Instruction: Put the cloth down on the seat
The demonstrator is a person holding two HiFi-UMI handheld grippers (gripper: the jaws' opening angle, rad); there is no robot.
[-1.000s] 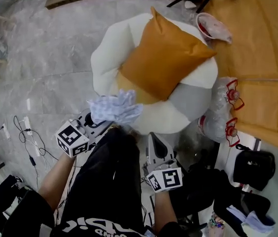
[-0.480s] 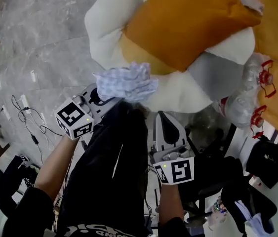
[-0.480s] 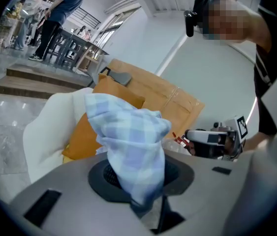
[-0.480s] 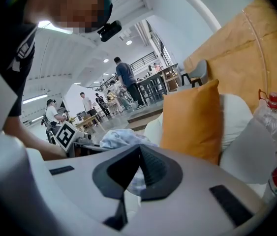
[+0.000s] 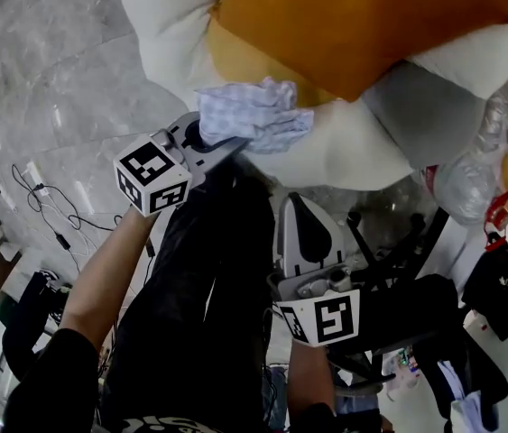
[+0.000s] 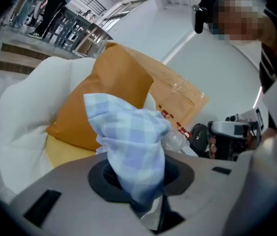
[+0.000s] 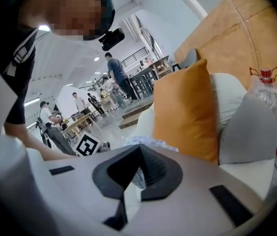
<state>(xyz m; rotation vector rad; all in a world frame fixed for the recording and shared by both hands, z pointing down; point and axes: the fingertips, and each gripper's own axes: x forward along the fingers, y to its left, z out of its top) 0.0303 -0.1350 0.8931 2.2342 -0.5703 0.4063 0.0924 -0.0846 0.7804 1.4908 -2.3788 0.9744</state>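
Note:
A blue-and-white checked cloth (image 5: 255, 115) is bunched in my left gripper (image 5: 210, 142), which is shut on it. The cloth hangs over the front edge of the round white seat (image 5: 177, 43), just below the orange cushion (image 5: 353, 16). In the left gripper view the cloth (image 6: 128, 136) stands up out of the jaws of the left gripper (image 6: 138, 183), with the seat (image 6: 25, 112) and cushion (image 6: 108, 97) behind. My right gripper (image 5: 303, 228) is lower, short of the seat, shut and empty. Its own view shows the right gripper (image 7: 139, 154), the cushion (image 7: 185, 112) and the seat (image 7: 231, 97) ahead.
A grey cushion (image 5: 416, 106) leans on the seat's right side. Plastic bottles with red caps (image 5: 497, 152) stand to the right, with a black bag (image 5: 506, 287) nearer me. Cables (image 5: 46, 206) trail over the marble floor (image 5: 46, 79) at the left.
Both grippers have come down and the seat has grown in the head view. The left gripper has carried the cloth from beside the seat to its front edge.

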